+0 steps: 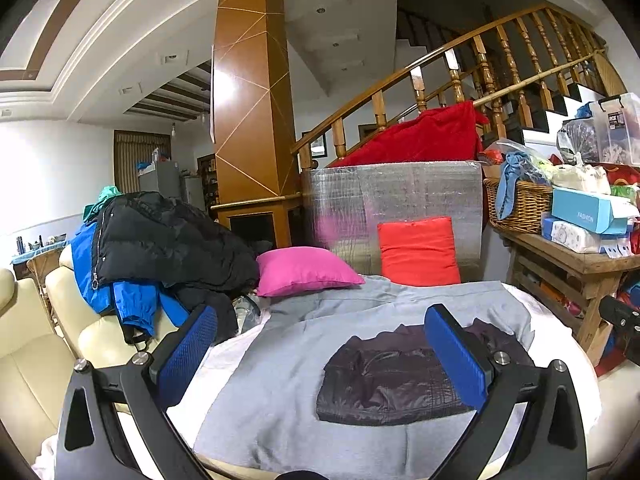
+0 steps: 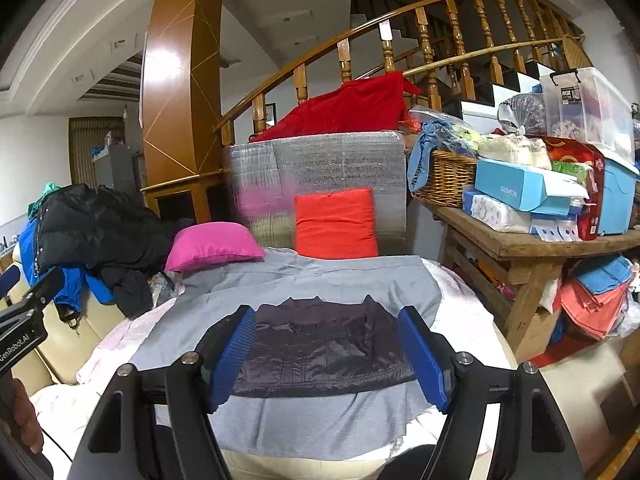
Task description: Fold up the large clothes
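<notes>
One dark jacket (image 2: 320, 348) lies folded on the grey sheet (image 2: 320, 280); both hand-held grippers, left (image 1: 320, 356) and right (image 2: 328, 356), hang wide and empty, the coat pile (image 1: 168, 236) seemingly unfolded

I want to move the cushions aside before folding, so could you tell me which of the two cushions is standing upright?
The orange-red square cushion stands upright against the silver quilted panel. The magenta cushion lies flat to its left.

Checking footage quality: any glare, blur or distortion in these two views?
Left wrist: glare on the wooden pillar, railing bowed by the fisheye. Right wrist: pink smear across the silver panel, dark corners; folded dark garment sharp.
</notes>
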`<state>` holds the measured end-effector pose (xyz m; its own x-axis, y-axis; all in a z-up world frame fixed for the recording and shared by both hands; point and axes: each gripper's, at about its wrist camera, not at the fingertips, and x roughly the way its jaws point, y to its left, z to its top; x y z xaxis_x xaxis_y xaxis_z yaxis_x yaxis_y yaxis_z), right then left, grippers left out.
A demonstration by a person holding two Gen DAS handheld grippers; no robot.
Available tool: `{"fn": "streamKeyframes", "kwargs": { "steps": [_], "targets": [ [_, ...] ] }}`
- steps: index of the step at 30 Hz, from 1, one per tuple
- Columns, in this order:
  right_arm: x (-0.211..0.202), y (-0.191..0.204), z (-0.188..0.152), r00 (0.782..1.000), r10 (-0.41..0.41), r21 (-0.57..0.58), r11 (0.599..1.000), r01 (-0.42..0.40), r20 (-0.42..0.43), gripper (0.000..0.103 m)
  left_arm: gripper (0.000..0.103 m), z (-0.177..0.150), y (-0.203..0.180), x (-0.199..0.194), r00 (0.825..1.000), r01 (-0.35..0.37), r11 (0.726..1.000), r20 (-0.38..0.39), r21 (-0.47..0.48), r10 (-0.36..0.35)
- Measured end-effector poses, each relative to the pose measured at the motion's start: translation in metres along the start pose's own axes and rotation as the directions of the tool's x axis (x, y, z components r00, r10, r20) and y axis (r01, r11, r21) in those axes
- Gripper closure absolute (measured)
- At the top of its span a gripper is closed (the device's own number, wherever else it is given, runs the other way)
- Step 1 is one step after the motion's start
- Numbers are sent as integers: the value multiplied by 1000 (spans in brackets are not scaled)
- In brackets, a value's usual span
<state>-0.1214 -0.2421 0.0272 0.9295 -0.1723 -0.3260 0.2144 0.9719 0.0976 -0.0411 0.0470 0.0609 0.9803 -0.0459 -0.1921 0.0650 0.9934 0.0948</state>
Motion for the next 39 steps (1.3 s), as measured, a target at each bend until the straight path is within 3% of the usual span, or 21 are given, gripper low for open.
{"fn": "streamKeyframes", "kwargs": {
  "steps": [14, 23, 39],
  "targets": [
    [6, 4, -1, 998, -57, -23, 998, 57, -7, 26, 0, -6, 9, 6, 1000, -4, 1000, -29, -27, 4],
    [3, 15, -2, 990, -133, -47, 990, 135, 51, 26, 0, -13, 7, 12, 998, 8, 1000, -62, -12, -9],
    [3, 34, -4, 986, -157, -102, 982, 162, 48, 26, 0, -13, 18, 6, 998, 18, 999, -54, -34, -20]
  ]
}}
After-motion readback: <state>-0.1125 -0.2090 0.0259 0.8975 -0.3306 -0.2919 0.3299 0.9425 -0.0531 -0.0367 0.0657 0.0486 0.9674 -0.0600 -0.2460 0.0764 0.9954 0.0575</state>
